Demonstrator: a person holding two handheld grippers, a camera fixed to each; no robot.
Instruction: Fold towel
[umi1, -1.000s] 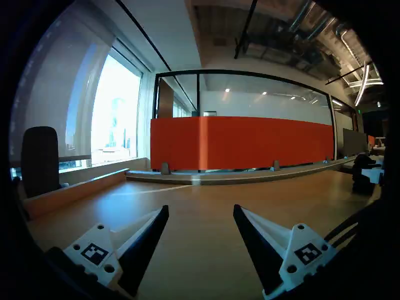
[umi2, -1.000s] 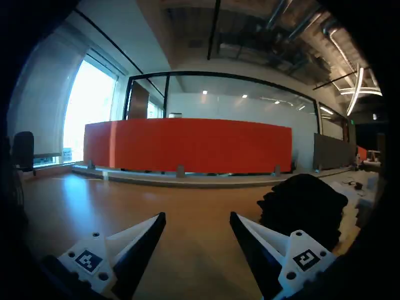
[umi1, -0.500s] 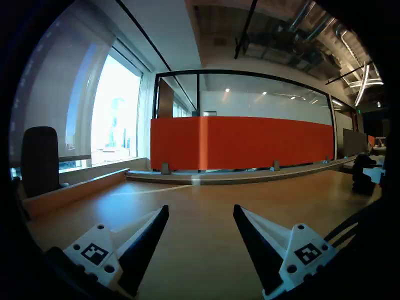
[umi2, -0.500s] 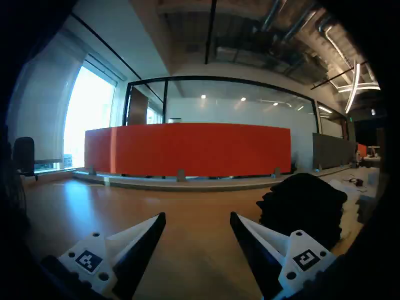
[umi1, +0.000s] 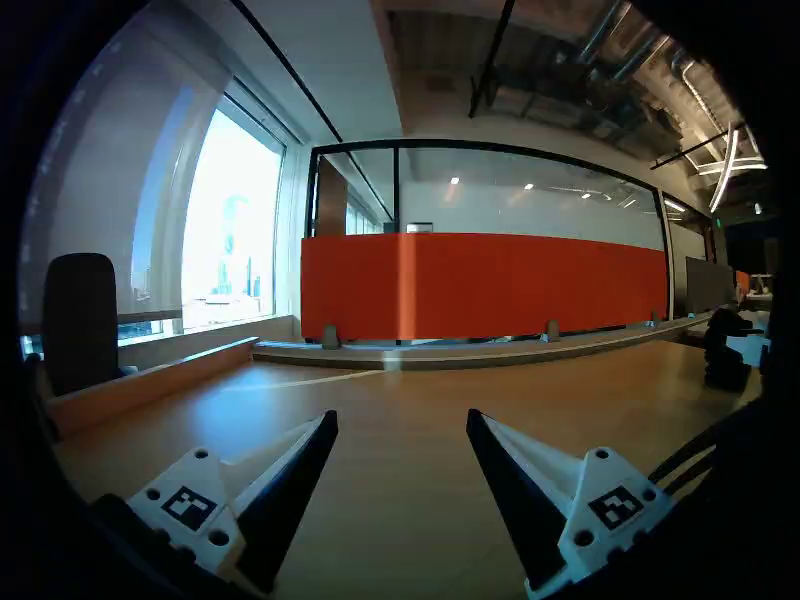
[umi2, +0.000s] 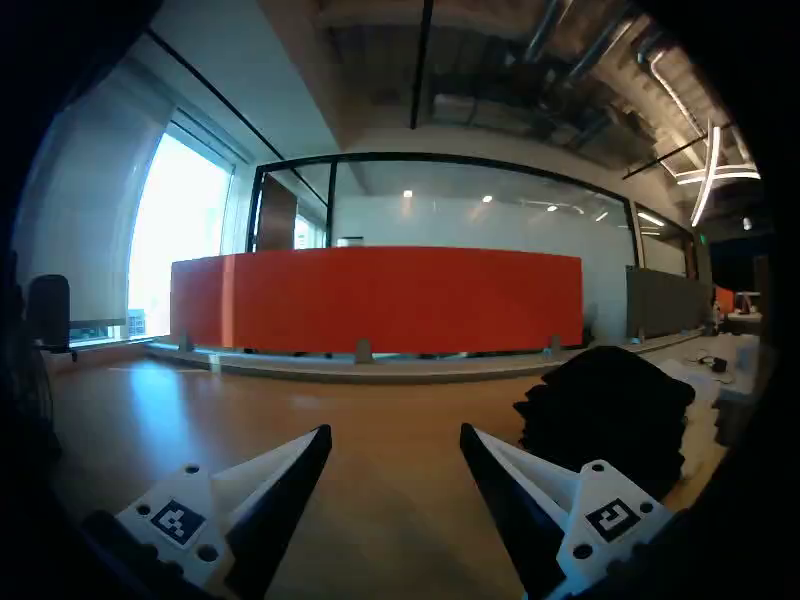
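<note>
In the right gripper view a stack of dark folded towels (umi2: 608, 412) sits on the wooden table (umi2: 390, 450), to the right of and a little beyond my right gripper (umi2: 395, 432). That gripper is open, low over the table, with nothing between its fingers. In the left gripper view my left gripper (umi1: 400, 418) is also open and empty above the bare wooden table (umi1: 420, 400). A small dark heap (umi1: 722, 352) lies far off at the right edge of that view; what it is I cannot tell.
An orange partition (umi1: 480, 285) runs along the far edge of the table, with a glass wall behind it. A dark chair back (umi1: 78, 320) stands at the left by a bright window. White and dark items (umi2: 720, 372) lie past the towel stack.
The right gripper view tilted slightly upward in the first half second, then held. The left gripper has stayed still.
</note>
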